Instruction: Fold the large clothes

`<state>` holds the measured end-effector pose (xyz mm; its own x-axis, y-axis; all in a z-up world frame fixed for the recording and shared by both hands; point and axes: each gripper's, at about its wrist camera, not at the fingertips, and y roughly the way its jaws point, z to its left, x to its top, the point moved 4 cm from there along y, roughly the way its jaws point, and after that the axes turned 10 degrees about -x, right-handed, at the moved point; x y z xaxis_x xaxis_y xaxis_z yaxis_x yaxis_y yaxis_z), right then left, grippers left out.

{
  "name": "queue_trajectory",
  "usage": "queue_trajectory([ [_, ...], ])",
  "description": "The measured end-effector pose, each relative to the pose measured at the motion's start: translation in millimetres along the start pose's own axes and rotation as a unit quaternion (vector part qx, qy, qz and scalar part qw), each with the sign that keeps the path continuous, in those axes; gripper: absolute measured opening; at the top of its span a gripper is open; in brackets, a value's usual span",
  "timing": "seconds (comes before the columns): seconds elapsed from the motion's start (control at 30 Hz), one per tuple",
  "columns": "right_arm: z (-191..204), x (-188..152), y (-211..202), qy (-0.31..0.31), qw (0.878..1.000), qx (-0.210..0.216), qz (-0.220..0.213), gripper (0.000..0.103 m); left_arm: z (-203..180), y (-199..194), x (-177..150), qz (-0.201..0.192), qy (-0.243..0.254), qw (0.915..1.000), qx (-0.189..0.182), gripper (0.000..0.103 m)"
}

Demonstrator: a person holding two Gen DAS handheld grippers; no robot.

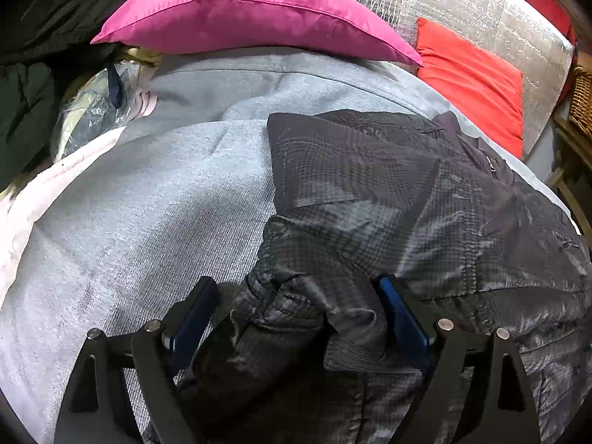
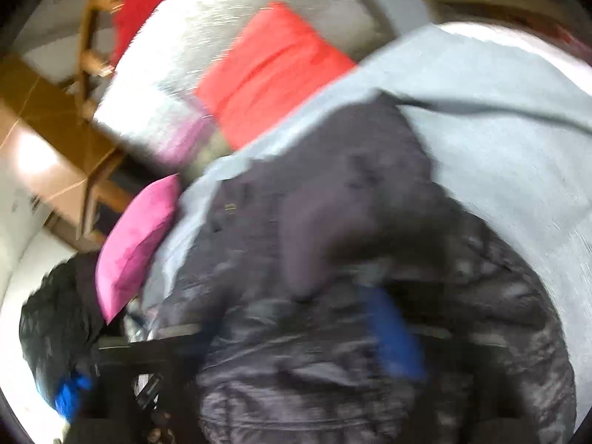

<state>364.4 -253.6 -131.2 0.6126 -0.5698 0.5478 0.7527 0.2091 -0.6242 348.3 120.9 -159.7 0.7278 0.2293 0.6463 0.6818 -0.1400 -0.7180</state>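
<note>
A dark checked padded jacket (image 1: 425, 192) lies on a grey bed cover (image 1: 148, 199). My left gripper (image 1: 296, 310) is open, its blue-padded fingers (image 1: 401, 318) on either side of a bunched sleeve or edge of the jacket, which lies between the jaws. The right wrist view is heavily blurred by motion. It shows the same jacket (image 2: 333, 251) filling the lower middle, with one blue pad (image 2: 392, 336) of my right gripper against the fabric. The other right finger is hidden by the jacket.
A pink pillow (image 1: 251, 11) and a red pillow (image 1: 477, 81) lie at the bed's far side, before silver foil padding (image 1: 481, 3). Dark clothes and a plastic bag (image 1: 92, 111) are at the left. A wicker chair (image 1: 581, 100) stands at the right.
</note>
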Motion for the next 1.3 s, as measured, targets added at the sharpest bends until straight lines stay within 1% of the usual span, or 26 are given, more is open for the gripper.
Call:
queue_trajectory([
  [0.07, 10, 4, 4, -0.005, 1.0, 0.009, -0.002, 0.099, 1, 0, 0, -0.001, -0.003, 1.0, -0.003, 0.09],
  [0.17, 0, 11, 31, 0.041, 0.998, -0.001, 0.04, 0.097, 2, -1, 1, -0.001, -0.005, 1.0, -0.005, 0.09],
  [0.2, -6, 10, 38, 0.063, 0.996, 0.009, 0.058, 0.097, 2, -1, 1, -0.001, -0.005, 1.0, -0.005, 0.091],
  [0.23, -6, 11, 47, 0.078, 0.994, 0.022, 0.07, 0.093, 2, -1, 1, -0.002, -0.006, 1.0, -0.005, 0.091],
  [0.3, -13, 14, 53, 0.083, 0.993, 0.022, 0.08, 0.072, 3, 0, 0, -0.002, -0.007, 1.0, -0.005, 0.091],
  [0.33, -11, 17, 58, 0.081, 0.993, 0.013, 0.087, 0.04, 3, 0, 0, -0.002, -0.008, 1.0, -0.006, 0.091],
  [0.37, -12, 21, 62, 0.081, 0.992, 0.001, 0.092, 0.014, 4, 0, 0, -0.002, -0.009, 0.9999, -0.007, 0.091],
  [0.4, -14, 23, 59, 0.081, 0.993, -0.003, 0.091, 0.014, 4, 0, 1, -0.002, -0.009, 0.9999, -0.008, 0.091],
  [0.47, 0, 32, 39, 0.059, 0.997, -0.002, 0.058, 0.012, 5, 0, 0, -0.001, -0.01, 0.9999, -0.011, 0.092],
  [0.53, 23, 34, 5, 0.009, 1.0, -0.001, 0.018, 0.012, 6, 1, 0, 0.0, -0.009, 0.9999, -0.014, 0.094],
  [0.57, 29, 28, -6, -0.015, 1.0, -0.015, 0.005, 0.012, 6, 2, 0, 0.002, -0.008, 0.9999, -0.013, 0.094],
  [0.6, 30, 25, -6, -0.026, 0.999, -0.028, 0.004, 0.012, 5, 2, 1, 0.003, -0.008, 0.9999, -0.012, 0.094],
  [0.67, 11, 12, 20, -0.033, 0.996, -0.079, 0.028, 0.012, 4, 1, 1, 0.005, -0.006, 0.9999, -0.009, 0.095],
  [0.73, -13, 0, 45, -0.006, 0.994, -0.088, 0.07, 0.012, 1, -9, 5, 0.017, 0.004, 0.9998, 0.0, 0.095],
  [0.77, -21, -6, 51, 0.0, 0.994, -0.08, 0.075, 0.012, -1, -18, 9, 0.02, 0.014, 0.9997, 0.004, 0.094],
  [0.83, -19, -5, 45, -0.016, 0.995, -0.077, 0.06, 0.013, -5, -42, 21, -0.004, 0.02, 0.9998, 0.008, 0.094],
  [0.9, -18, -4, 43, -0.021, 0.995, -0.076, 0.059, 0.013, -10, -67, 38, -0.037, 0.019, 0.9991, -0.004, 0.094],
  [0.97, -18, -5, 43, -0.019, 0.995, -0.075, 0.059, 0.013, -23, -83, 55, -0.058, 0.024, 0.9979, -0.014, 0.094],
  [1.03, -19, -6, 44, -0.02, 0.995, -0.075, 0.058, 0.013, -38, -78, 58, -0.057, 0.058, 0.9967, -0.002, 0.094],
  [1.07, -20, -7, 44, -0.024, 0.995, -0.077, 0.057, 0.013, -44, -68, 55, -0.046, 0.08, 0.9956, 0.016, 0.094],
  [1.1, -16, -9, 46, -0.032, 0.995, -0.082, 0.054, 0.013, -48, -45, 46, -0.013, 0.107, 0.9926, 0.056, 0.094],
  [1.13, -15, -8, 45, -0.038, 0.994, -0.086, 0.053, 0.013, -46, -21, 35, 0.031, 0.13, 0.9862, 0.098, 0.094],
  [1.17, -13, -7, 43, -0.05, 0.993, -0.093, 0.049, 0.013, -41, 2, 21, 0.075, 0.144, 0.9788, 0.125, 0.095],
  [1.2, -11, -6, 41, -0.059, 0.992, -0.1, 0.048, 0.013, -36, 17, 8, 0.078, 0.143, 0.9801, 0.113, 0.096],
  [1.23, -10, -6, 40, -0.07, 0.991, -0.105, 0.048, 0.013, -32, 12, 6, 0.034, 0.138, 0.984, 0.108, 0.101],
  [1.3, -12, -5, 38, -0.091, 0.988, -0.117, 0.043, 0.014, -29, 10, 7, 0.035, 0.128, 0.9853, 0.107, 0.101],
])
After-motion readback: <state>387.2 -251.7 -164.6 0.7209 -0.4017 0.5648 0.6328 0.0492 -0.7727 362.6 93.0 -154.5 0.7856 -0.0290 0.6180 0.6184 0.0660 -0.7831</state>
